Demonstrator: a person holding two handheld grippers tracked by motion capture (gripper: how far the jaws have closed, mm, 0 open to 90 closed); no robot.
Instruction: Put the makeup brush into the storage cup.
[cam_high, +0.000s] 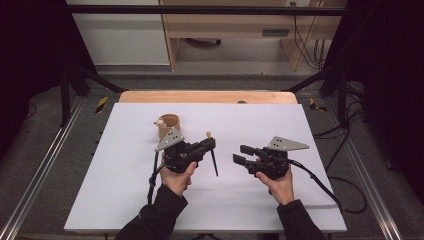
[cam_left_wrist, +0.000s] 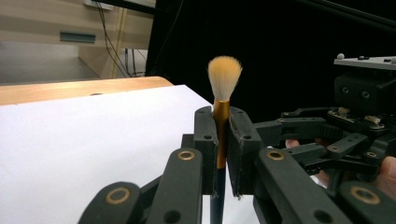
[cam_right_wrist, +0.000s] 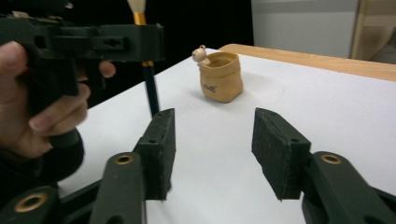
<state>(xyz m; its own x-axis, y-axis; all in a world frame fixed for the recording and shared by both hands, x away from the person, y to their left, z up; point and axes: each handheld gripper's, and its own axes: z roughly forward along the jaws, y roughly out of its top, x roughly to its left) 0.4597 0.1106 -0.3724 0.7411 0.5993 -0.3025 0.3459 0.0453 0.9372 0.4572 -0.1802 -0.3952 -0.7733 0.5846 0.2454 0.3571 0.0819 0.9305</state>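
Note:
A brush with a pale tuft, a gold ferrule and a dark handle stands upright between the jaws of my left gripper, which is shut on it. From above, the brush hangs from that gripper over the middle of the white board, its handle tip low. My right gripper is open with nothing between its pads, and it sits to the right with its jaws facing the left gripper. A tan cup with a small figure on its rim stands behind the left gripper; it is also the tan cup ahead of the right jaws.
The white board covers a wooden table. Black cables trail from the right gripper across the board's right side, and another cable hangs by the left hand. Metal frame rails run along both sides.

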